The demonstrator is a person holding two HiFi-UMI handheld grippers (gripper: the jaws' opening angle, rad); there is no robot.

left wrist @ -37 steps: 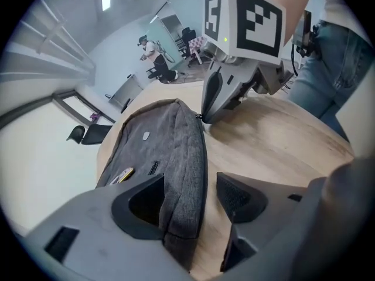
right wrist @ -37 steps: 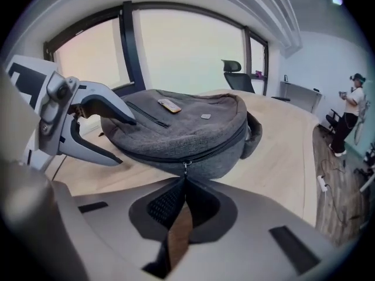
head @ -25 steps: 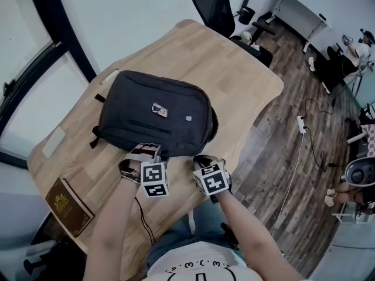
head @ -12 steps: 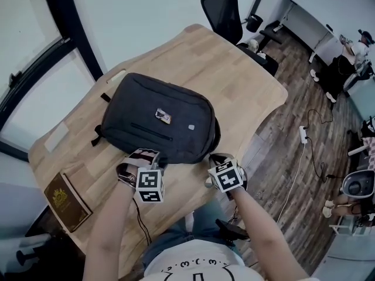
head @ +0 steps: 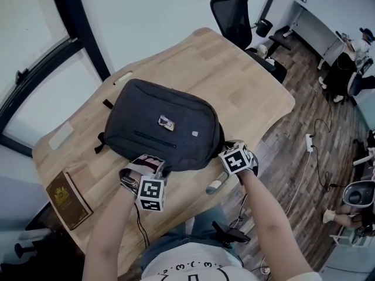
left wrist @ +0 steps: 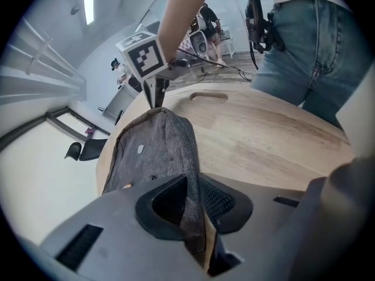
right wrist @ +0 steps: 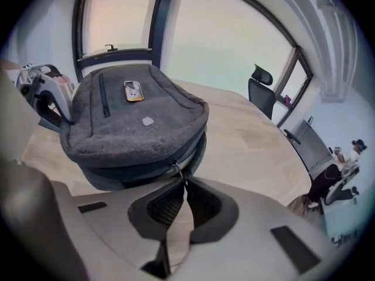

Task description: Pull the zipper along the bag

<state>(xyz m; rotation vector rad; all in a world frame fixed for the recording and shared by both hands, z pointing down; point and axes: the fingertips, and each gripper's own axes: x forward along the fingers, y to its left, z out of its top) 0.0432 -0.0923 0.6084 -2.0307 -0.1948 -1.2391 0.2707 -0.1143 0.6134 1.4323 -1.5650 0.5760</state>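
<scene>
A dark grey backpack (head: 161, 124) lies flat on the wooden table (head: 240, 92). My left gripper (head: 153, 167) sits at the bag's near edge. Its jaws have just been closing, and in the left gripper view they pinch a fold of the bag's fabric (left wrist: 188, 180) at the left gripper (left wrist: 193, 202). My right gripper (head: 227, 152) is at the bag's near right corner. In the right gripper view the right gripper (right wrist: 183, 183) is shut on the small metal zipper pull (right wrist: 177, 170), where the zip line runs round the bag (right wrist: 135, 127).
A brown book (head: 65, 199) lies at the table's near left corner, and a pale flat slab (head: 60, 136) lies near the left edge. A black office chair (head: 234, 16) stands beyond the far end. On the wooden floor to the right are a power strip (head: 309, 142) and cables.
My right gripper has slid to the right along the bag's near edge, from beside the left gripper to the bag's right corner. The left gripper has stayed on the near edge.
</scene>
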